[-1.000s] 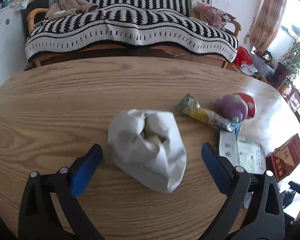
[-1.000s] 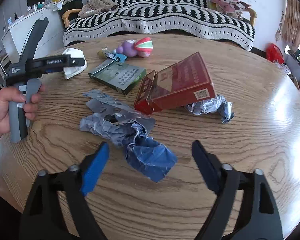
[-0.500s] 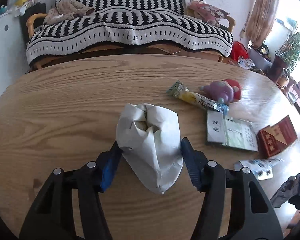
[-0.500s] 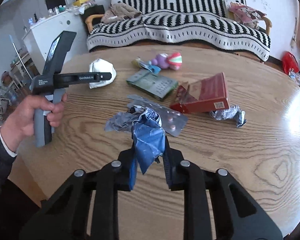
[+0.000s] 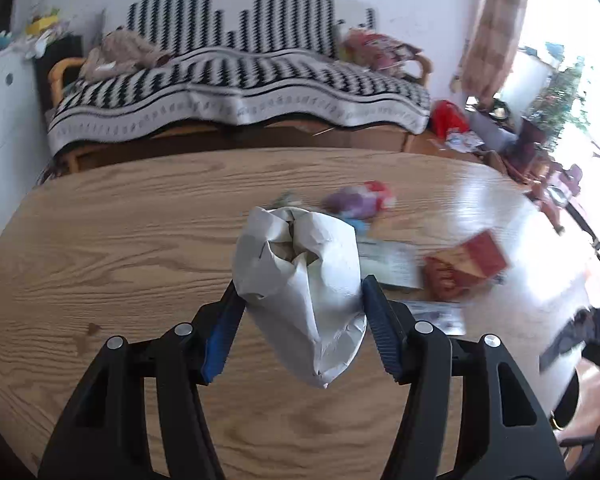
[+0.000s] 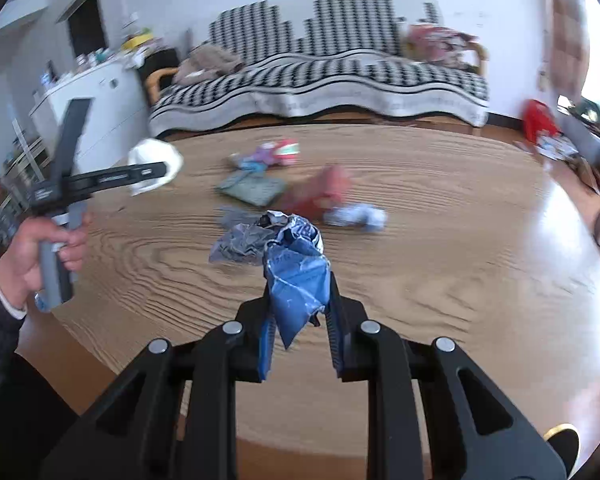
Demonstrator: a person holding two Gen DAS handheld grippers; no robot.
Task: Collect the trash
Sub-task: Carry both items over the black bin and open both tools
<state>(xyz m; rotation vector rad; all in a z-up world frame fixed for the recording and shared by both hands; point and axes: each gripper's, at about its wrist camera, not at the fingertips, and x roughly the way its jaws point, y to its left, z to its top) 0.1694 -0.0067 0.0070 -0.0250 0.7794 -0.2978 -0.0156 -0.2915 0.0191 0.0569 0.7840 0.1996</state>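
My left gripper (image 5: 302,292) is shut on a crumpled white paper bag (image 5: 300,276) and holds it above the round wooden table (image 5: 120,248). It also shows in the right wrist view (image 6: 154,166) at the left, held in a hand. My right gripper (image 6: 298,284) is shut on a crumpled blue wrapper (image 6: 296,272), lifted off the table (image 6: 440,240). A grey crumpled wrapper (image 6: 240,240) hangs or lies just behind it; I cannot tell which.
On the table lie a red carton (image 5: 466,266), a green flat packet (image 6: 254,190), a purple and red toy (image 5: 358,200), a silver-blue wrapper (image 6: 356,216) and a blister strip (image 5: 436,312). A striped sofa (image 5: 236,92) stands behind.
Both grippers closed on their trash, then lifted it off the table. Both views have pulled back and up from the table.
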